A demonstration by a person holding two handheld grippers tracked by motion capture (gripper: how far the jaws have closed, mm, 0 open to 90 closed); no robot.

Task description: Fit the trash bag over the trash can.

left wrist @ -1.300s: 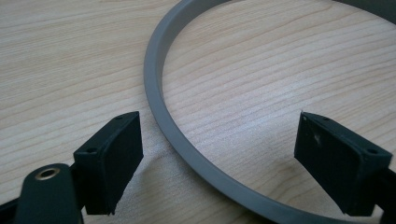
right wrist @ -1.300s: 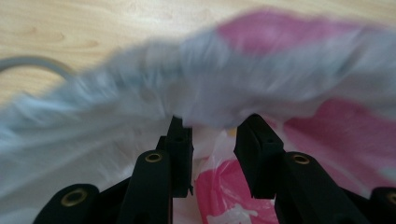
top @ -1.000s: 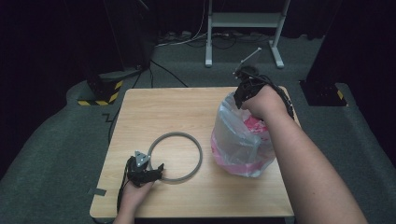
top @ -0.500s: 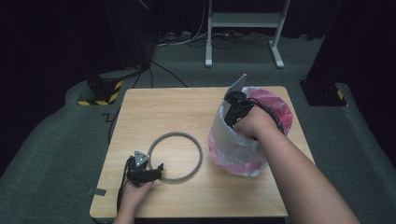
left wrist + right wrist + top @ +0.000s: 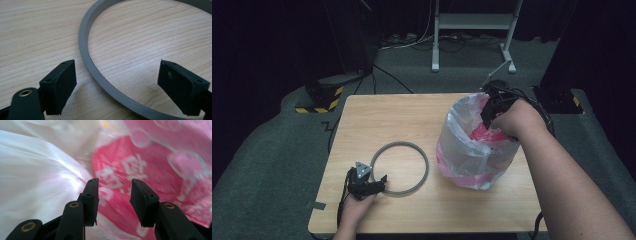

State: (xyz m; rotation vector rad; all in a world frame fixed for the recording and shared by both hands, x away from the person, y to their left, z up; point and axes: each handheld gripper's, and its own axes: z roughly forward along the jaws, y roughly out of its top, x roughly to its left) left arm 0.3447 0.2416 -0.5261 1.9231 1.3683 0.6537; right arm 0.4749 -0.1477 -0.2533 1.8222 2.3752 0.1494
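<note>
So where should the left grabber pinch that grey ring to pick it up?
Probably the near arc of the grey ring, right where it runs between the left gripper's open pads. The band is thin and lies flat on the table, so coming down from above with one pad inside the hoop and one outside looks best.

A flat grey plastic ring (image 5: 86, 53) lies on the light wooden tabletop (image 5: 37, 32), curving between the two wide-apart black jaws.
</note>
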